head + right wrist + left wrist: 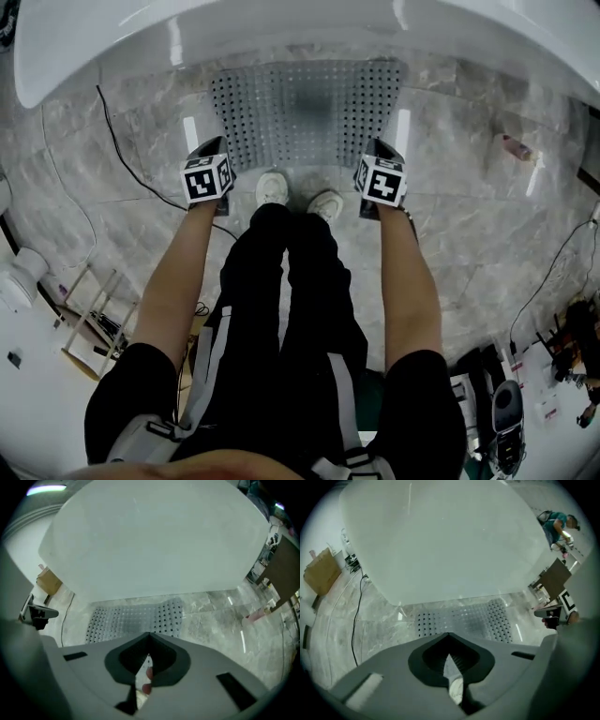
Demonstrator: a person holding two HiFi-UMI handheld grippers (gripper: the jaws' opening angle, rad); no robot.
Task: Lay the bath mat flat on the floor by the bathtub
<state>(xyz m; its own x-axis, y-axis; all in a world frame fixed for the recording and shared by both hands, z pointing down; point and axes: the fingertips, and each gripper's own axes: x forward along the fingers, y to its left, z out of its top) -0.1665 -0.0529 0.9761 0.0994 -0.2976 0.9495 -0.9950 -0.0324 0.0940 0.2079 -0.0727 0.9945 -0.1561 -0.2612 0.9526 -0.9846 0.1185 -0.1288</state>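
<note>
Marble floor (450, 216), bath mat (305, 112) flat by bathtub (281, 28); left hand-held gripper (214, 145), right hand-held gripper (380, 148) closed, empty. Your shoes (272, 187) could ruck its edge.

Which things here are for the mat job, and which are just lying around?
For the job:
bath mat, lying flat
bathtub beside it
floor
left gripper and right gripper, both shut and empty

Just lying about:
black cable on the floor
small pink thing on the floor
cardboard box
white rack
</note>
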